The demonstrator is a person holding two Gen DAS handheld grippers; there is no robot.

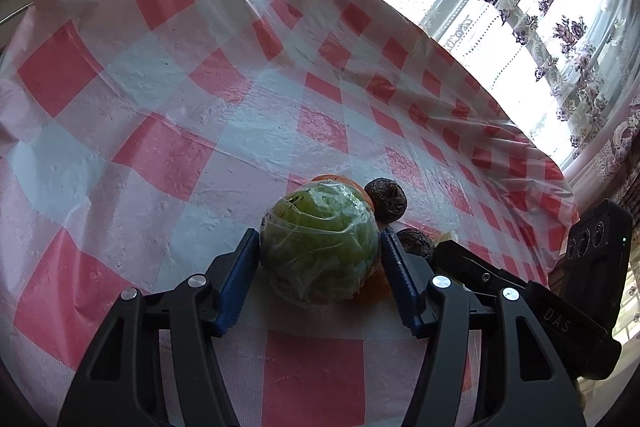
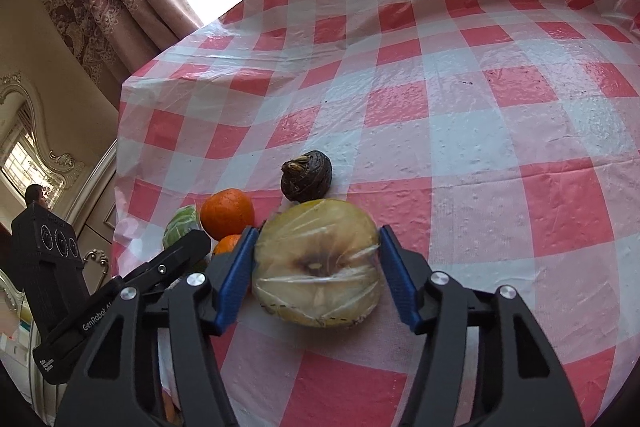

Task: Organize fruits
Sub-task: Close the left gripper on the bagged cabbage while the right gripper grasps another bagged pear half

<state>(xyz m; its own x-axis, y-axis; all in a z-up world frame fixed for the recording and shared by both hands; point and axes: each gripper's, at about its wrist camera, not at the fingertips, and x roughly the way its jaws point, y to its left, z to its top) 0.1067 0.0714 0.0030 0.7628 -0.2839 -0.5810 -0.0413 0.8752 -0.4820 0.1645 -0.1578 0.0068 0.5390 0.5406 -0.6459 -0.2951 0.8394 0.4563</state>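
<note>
Checked tablecloth (image 1: 160, 107): green fruit (image 1: 320, 243) between claw (image 1: 320, 251).

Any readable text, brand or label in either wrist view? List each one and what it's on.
"DAS" on the black arm of the right hand-held gripper, seen in the left wrist view.
"GenRobot AI", the end partly hidden, on the black arm of the left hand-held gripper, seen in the right wrist view.
Small white print lower on that same arm: too small to read.
No text on the wrapped fruits or the checked tablecloth.
</note>
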